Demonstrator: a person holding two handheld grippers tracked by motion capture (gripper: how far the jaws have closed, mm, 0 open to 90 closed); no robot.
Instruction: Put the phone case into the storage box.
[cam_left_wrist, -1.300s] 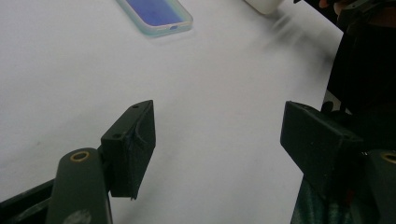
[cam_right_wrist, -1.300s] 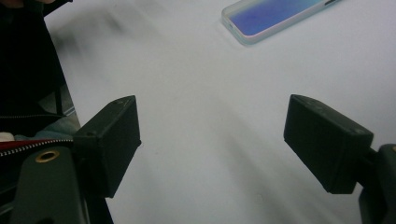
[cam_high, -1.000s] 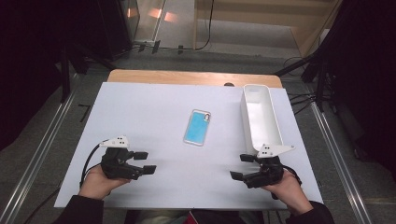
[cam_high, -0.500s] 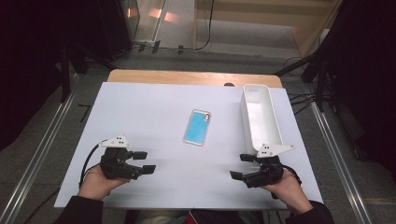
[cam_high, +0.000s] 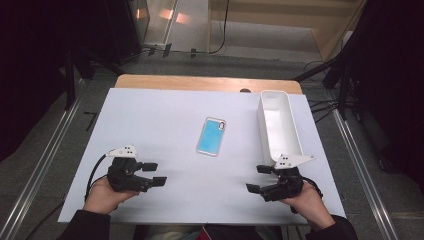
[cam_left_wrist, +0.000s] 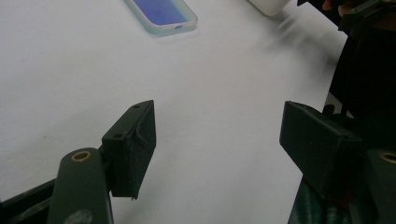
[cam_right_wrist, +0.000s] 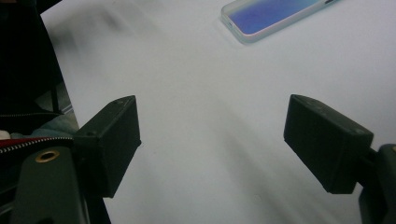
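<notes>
A phone in a pale blue case (cam_high: 211, 136) lies flat near the middle of the white table (cam_high: 165, 115). Its end shows at the top of the left gripper view (cam_left_wrist: 161, 14) and of the right gripper view (cam_right_wrist: 275, 14). My left gripper (cam_high: 156, 173) rests at the front left in a hand, pointing right, jaws open with nothing between them (cam_left_wrist: 217, 144). My right gripper (cam_high: 256, 179) sits at the front right, pointing left, also open and empty (cam_right_wrist: 212, 140). A long white bin (cam_high: 278, 125) stands just behind the right gripper.
The table's wooden far edge (cam_high: 207, 82) borders a grey floor with cables. Metal rails (cam_high: 45, 160) run along both sides of the table. The person's dark sleeves come in at the bottom edge.
</notes>
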